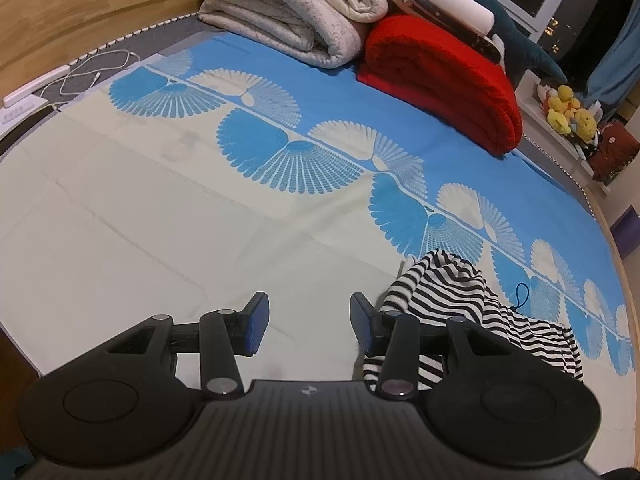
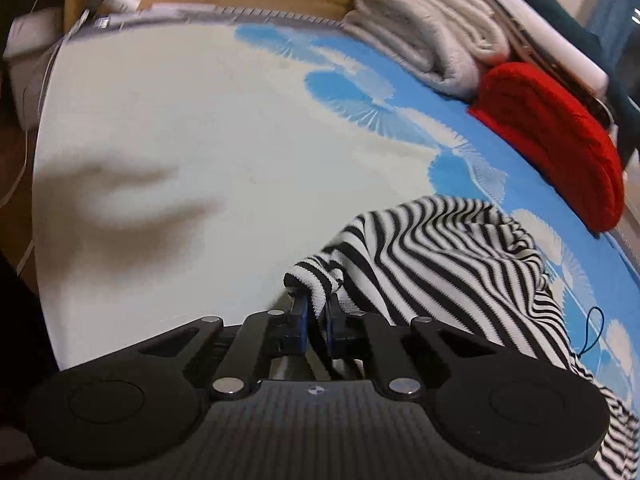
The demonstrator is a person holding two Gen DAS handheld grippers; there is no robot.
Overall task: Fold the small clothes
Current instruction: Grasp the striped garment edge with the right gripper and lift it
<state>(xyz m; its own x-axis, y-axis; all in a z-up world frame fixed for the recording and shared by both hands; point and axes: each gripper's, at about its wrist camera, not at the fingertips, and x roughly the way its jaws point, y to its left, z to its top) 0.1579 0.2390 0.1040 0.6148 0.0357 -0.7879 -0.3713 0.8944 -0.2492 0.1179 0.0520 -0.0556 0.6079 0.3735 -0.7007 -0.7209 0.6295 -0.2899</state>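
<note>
Right gripper (image 2: 316, 316) angled down, fingers pinching striped garment (image 2: 440, 264).

A bed is covered by a cream and blue sheet (image 1: 160, 216) printed with fan shapes. Folded pale blankets (image 1: 296, 12) are stacked at the far edge, a rolled red blanket (image 1: 444, 80) just beside them. A white cable (image 1: 92, 72) is coiled near the far left corner. Yellow plush toys (image 1: 568, 110) are seen beyond the right edge.

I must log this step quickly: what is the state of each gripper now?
Left gripper: open, holding nothing.
Right gripper: closed on an edge of the striped garment.
</note>
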